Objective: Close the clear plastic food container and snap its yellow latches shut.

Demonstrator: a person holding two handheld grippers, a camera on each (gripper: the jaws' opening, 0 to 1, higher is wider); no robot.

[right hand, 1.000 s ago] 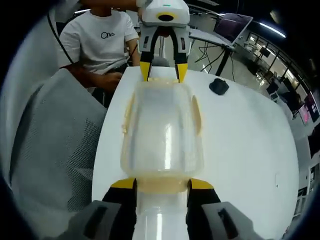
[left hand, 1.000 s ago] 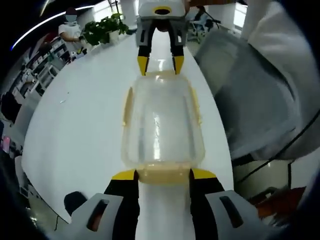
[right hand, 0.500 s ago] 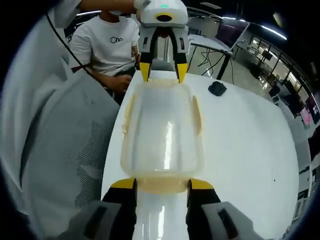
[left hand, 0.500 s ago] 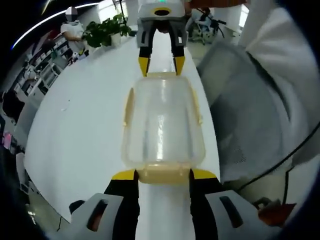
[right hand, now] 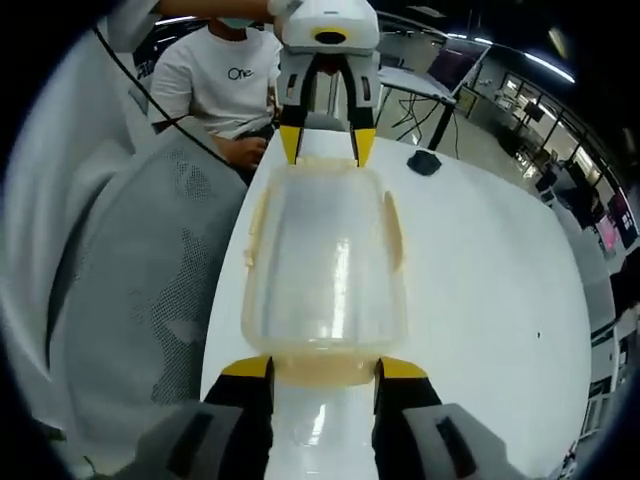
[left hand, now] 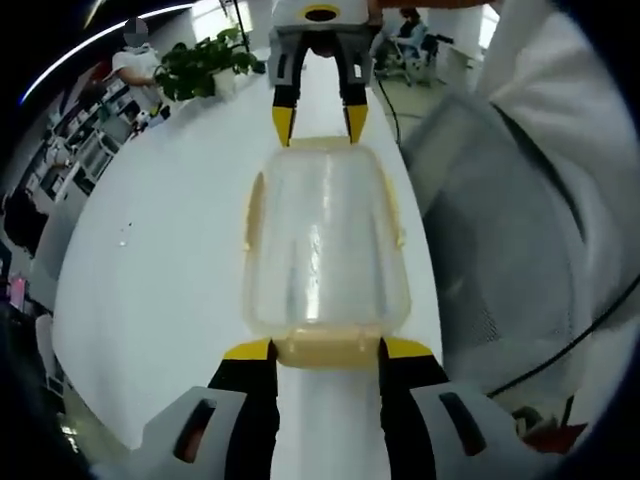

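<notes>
You hold 1 clear container (left hand: 325, 250), lid on, between 2 grippers. Left gripper (left hand: 326, 349) jaws straddle the near-end yellow latch (left hand: 326, 348), w/ tips against it; right gripper (right hand: 325, 368) does likewise at the opposite end. 2 side latches (left hand: 254, 210) stick out. White table (left hand: 160, 250) has open room left of the left gripper; mesh chair (left hand: 490, 220) sits close on its right.

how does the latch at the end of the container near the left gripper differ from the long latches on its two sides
In the left gripper view, the end latch sits between the left gripper jaws, while the side latches have no gripper on them. The end latch runs across the container's short end as a broad band; the side latches run as narrow strips along its long edges. All are pale yellow.
</notes>
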